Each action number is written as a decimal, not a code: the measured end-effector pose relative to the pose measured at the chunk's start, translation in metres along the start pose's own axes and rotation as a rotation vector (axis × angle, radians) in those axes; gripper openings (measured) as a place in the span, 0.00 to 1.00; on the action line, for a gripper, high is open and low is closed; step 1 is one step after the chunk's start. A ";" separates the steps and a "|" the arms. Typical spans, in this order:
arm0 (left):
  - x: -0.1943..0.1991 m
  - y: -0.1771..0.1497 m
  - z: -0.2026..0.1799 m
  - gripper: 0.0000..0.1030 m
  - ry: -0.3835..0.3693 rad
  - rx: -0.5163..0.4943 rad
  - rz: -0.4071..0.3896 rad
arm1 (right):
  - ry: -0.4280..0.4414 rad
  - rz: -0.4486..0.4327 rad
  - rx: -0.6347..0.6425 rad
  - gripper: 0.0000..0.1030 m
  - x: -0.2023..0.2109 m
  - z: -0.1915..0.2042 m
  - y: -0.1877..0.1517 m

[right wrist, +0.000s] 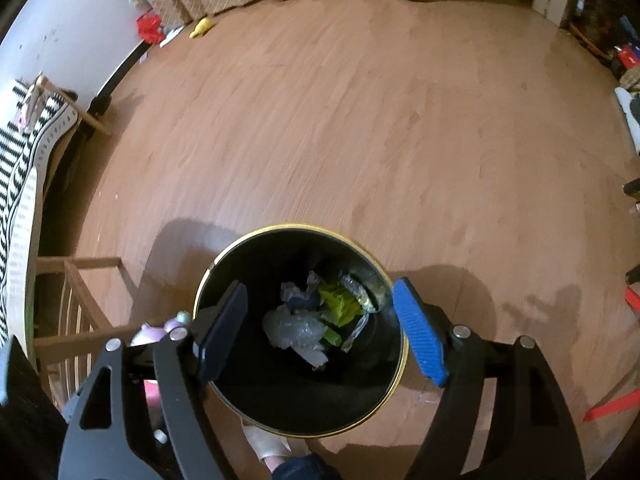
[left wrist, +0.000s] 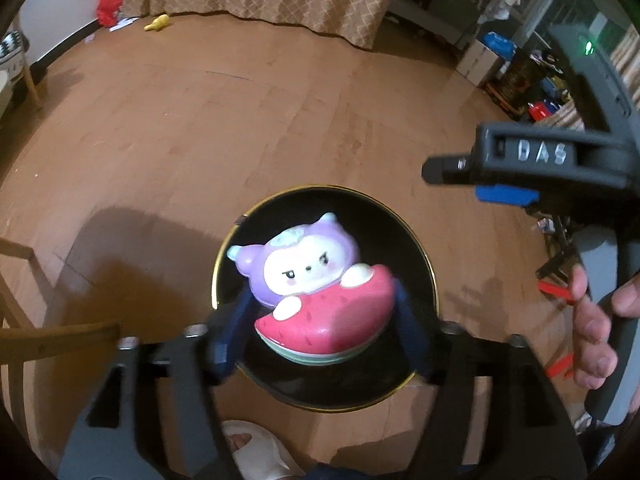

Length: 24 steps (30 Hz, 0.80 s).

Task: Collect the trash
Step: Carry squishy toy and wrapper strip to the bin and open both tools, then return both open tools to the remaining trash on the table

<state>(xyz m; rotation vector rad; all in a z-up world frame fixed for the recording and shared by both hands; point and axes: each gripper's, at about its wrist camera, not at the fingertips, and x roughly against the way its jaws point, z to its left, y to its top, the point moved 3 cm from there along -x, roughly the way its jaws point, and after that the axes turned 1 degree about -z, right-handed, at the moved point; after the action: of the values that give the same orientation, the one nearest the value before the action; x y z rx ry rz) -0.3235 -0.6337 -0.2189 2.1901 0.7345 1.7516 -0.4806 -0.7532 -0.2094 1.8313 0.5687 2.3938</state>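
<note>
A soft toy (left wrist: 312, 288), a purple creature hugging a pink watermelon slice, sits between the fingers of my left gripper (left wrist: 322, 294), right over the mouth of a black bin with a gold rim (left wrist: 425, 248). The jaws stand wide, their pads at the toy's sides without clearly squeezing it. My right gripper (right wrist: 320, 286) hangs open over the same bin (right wrist: 296, 226), nothing between its blue pads. Crumpled clear plastic and a green wrapper (right wrist: 340, 306) lie at the bin's bottom. The toy (right wrist: 172, 326) peeks in at the left. From the left wrist, the right gripper (left wrist: 456, 182) shows side-on.
Wooden floor all round. A wooden chair (left wrist: 24, 332) stands left of the bin. A yellow item (left wrist: 158, 23) and a red bag (left wrist: 109, 6) lie by the curtain. Boxes and clutter (left wrist: 480, 60) are at the far right. A slippered foot (left wrist: 256, 452) is near the bin.
</note>
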 end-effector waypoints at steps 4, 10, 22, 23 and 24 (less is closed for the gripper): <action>0.000 0.000 -0.001 0.81 -0.007 0.003 -0.006 | 0.015 -0.031 -0.010 0.72 0.011 0.004 0.002; 0.029 0.001 0.020 0.82 0.010 0.032 -0.045 | 0.034 -0.076 0.034 0.72 0.031 0.031 0.001; 0.214 -0.015 0.134 0.90 0.194 0.205 -0.304 | 0.203 -0.197 0.306 0.77 0.102 0.203 -0.030; 0.234 -0.023 0.154 0.90 0.230 0.240 -0.316 | 0.220 -0.198 0.346 0.77 0.106 0.226 -0.039; 0.249 -0.031 0.170 0.91 0.256 0.264 -0.328 | 0.233 -0.197 0.376 0.77 0.107 0.245 -0.047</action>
<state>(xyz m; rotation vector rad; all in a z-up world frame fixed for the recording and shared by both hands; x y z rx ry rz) -0.1294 -0.4573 -0.0674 1.8676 1.3706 1.8617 -0.2871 -0.6197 -0.0727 1.5218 1.2335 2.5076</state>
